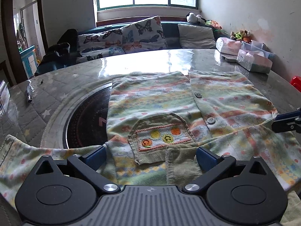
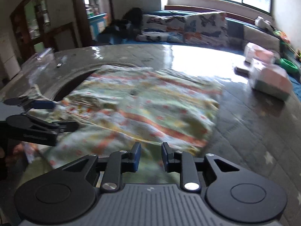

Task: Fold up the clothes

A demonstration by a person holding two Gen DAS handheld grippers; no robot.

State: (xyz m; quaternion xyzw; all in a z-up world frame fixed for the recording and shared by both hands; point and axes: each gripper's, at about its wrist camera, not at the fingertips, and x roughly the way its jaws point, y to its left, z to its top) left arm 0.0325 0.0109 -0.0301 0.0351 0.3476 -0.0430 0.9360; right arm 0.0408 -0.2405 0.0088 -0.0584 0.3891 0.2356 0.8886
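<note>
A small pastel striped shirt point(image 1: 160, 101) with buttons and a knitted pocket point(image 1: 160, 137) lies spread on the table, partly folded. My left gripper point(image 1: 150, 157) hovers low over its near part, open wide, with a green ribbed cuff point(image 1: 181, 167) lying between the fingers. In the left wrist view my right gripper point(image 1: 286, 121) shows at the right edge beside the shirt's side. The right wrist view is motion-blurred: my right gripper point(image 2: 150, 156) is open over the near edge of the shirt point(image 2: 150, 105), with no cloth pinched. There the left gripper point(image 2: 45, 114) sits at the left.
The glossy round table point(image 1: 146, 62) has a dark inset disc point(image 1: 88, 120). A pen point(image 1: 29, 94) lies at the left, and tissue packs and boxes point(image 1: 252, 56) stand at the far right. Behind is a bench with butterfly cushions point(image 1: 139, 33).
</note>
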